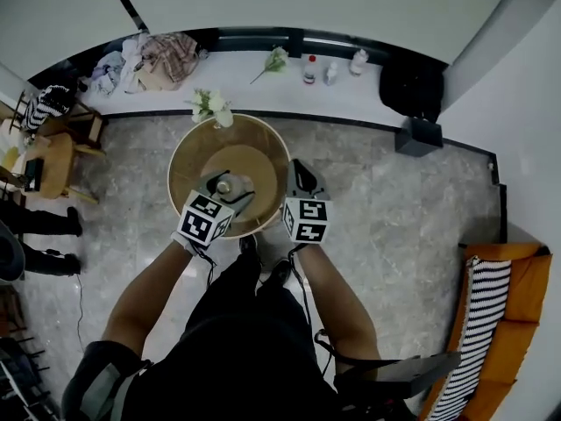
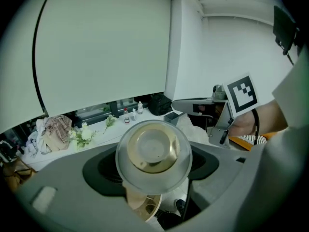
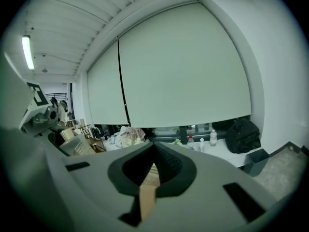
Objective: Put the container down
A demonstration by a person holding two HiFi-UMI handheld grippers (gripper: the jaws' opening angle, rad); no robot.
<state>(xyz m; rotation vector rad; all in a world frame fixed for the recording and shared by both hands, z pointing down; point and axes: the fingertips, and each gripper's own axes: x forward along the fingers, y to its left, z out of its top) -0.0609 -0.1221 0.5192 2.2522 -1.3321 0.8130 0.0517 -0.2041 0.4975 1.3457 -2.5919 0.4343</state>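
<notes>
Glass container (image 2: 153, 154) clamped end-on in the left gripper's (image 1: 224, 182) fingers (image 2: 67, 178), hanging right over the round wooden surface (image 1: 187, 159), so probably straight down; right gripper (image 3: 153, 153) pinched together, empty.

Desk (image 1: 186, 158): directly before me.
Container (image 2: 153, 153): in my left gripper's (image 1: 223, 188) jaws, over the desk.
Right gripper (image 1: 301, 179): beside it, at the desk's right edge.
Flowers (image 1: 212, 105): desk's far edge.
Ledge (image 1: 245, 73): behind the desk; clothes (image 1: 158, 60) left, bottles (image 1: 331, 70) middle, bag (image 1: 410, 84) right.
</notes>
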